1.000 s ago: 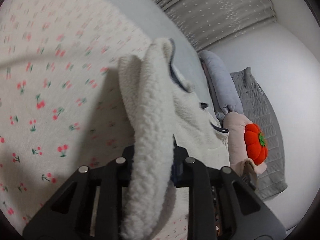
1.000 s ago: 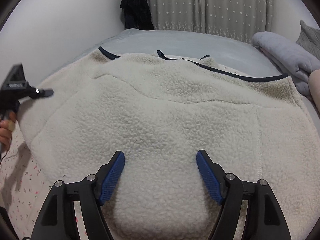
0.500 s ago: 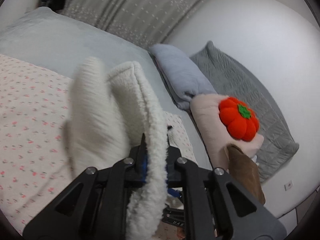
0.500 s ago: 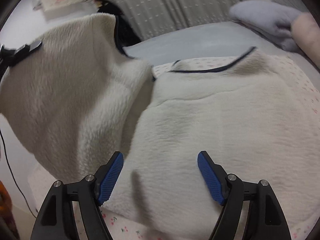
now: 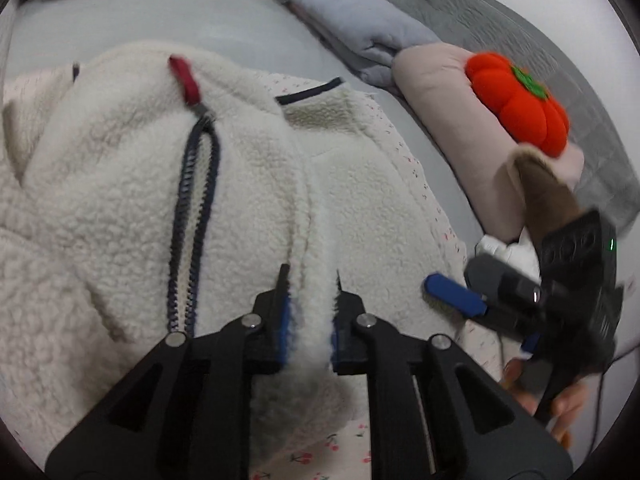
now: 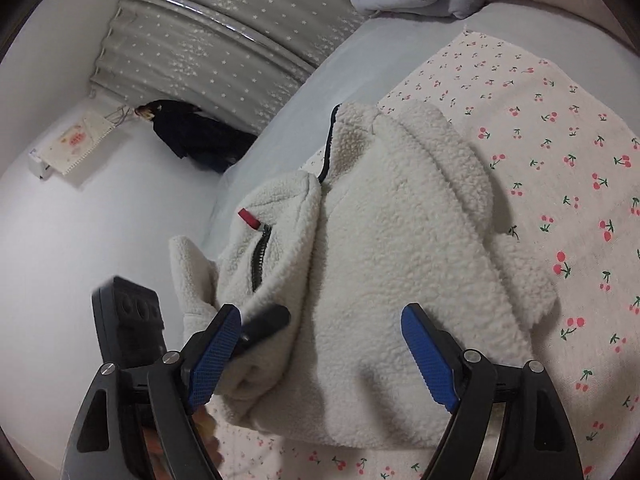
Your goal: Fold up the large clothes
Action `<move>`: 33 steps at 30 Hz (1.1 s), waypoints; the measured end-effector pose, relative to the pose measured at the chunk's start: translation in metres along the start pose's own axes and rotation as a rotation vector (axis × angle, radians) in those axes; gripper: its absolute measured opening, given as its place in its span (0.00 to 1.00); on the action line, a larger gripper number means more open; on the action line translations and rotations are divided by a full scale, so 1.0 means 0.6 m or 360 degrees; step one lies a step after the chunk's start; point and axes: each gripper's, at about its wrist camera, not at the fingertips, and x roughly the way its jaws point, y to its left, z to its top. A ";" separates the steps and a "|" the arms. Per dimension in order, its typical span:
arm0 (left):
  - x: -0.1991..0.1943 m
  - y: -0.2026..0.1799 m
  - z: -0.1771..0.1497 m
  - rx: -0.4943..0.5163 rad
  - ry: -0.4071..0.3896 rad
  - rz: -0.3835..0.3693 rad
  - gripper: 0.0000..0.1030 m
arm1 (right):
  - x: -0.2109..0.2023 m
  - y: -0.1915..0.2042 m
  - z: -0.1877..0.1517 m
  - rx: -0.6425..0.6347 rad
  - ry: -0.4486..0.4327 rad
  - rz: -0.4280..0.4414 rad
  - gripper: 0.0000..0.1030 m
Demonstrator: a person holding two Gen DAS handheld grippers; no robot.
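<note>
Found the cream fleece jacket [image 5: 248, 184] lying bunched on the cherry-print sheet [image 6: 560, 160] of the bed, one side folded across the rest so that its dark zip [image 5: 192, 220] and red pull tab [image 5: 184, 80] faced up. Saw the left gripper [image 5: 310, 300] clamped on a thick ridge of that fleece at the near edge of the heap, pile bulging out between and past both pads; noted that its jaws had just been easing apart a little, with the fabric between them and pressed on either side. Saw the right gripper [image 6: 320, 352] poised over the near part of the jacket with its blue pads [image 6: 430, 364] spread wide and nothing between them, having opened further moments before. Made out part of a hand [image 5: 560, 400] on its handle in the left wrist view. Spotted a folded grey blanket [image 5: 360, 28], a pink pillow [image 5: 460, 120] and an orange pumpkin plush [image 5: 516, 100] resting on the pillow, beyond the sheet's far corner. Noted a star-dotted grey curtain [image 6: 208, 32] behind the bed.
</note>
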 end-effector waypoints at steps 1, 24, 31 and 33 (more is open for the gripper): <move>-0.007 -0.008 -0.002 0.0042 -0.0009 -0.0019 0.27 | -0.002 0.005 0.000 -0.0017 -0.0005 0.0012 0.82; -0.254 0.048 0.009 0.0099 -0.0308 0.0472 0.78 | 0.189 0.092 0.018 -0.0336 0.0243 -0.0040 0.18; -0.204 0.175 0.085 -0.0327 0.0003 0.0752 0.78 | 0.163 0.061 0.027 -0.0275 0.0255 0.0029 0.19; -0.186 0.197 0.099 -0.0427 0.0068 0.0705 0.78 | 0.163 0.064 0.031 -0.0256 0.0261 0.0061 0.20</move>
